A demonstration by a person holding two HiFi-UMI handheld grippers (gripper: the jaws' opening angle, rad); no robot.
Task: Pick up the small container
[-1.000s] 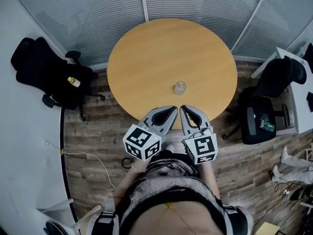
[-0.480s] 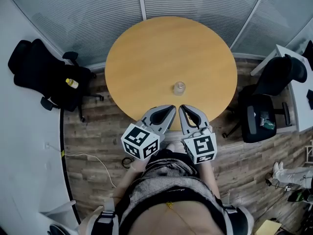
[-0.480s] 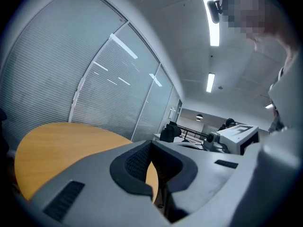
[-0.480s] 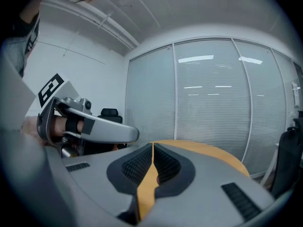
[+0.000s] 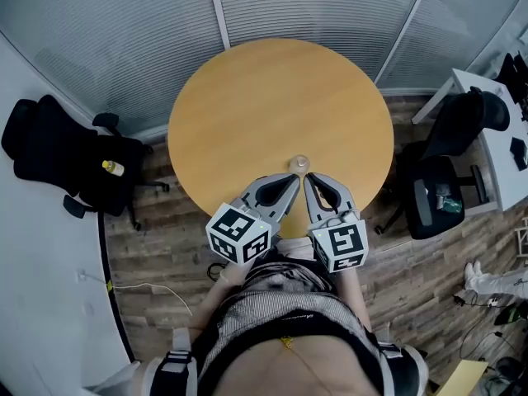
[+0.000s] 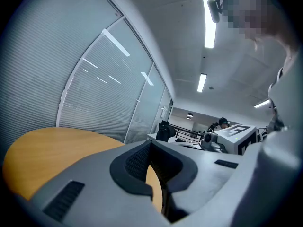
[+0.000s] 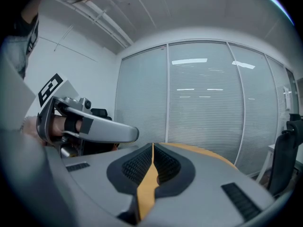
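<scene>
- Small container (image 5: 302, 163): clear, upright on round wooden bench (image 5: 247, 106), near front edge, just ahead of both gripper tips.
- Left gripper (image 5: 291, 180): fingers (image 6: 135, 163) closed together, nothing between.
- Right gripper (image 5: 310, 180): fingers (image 7: 166, 163) closed together, empty.
- Grippers side by side over bench edge.
- Black office chair (image 5: 58, 155): on floor, left of bench.

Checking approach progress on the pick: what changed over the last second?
Both grippers moved forward over the round table toward the small container. The tips of the left gripper and right gripper are now just short of it, side by side. Nothing was taken hold of. Both sets of jaws stayed shut, and the container still stands on the table, untouched.
</scene>
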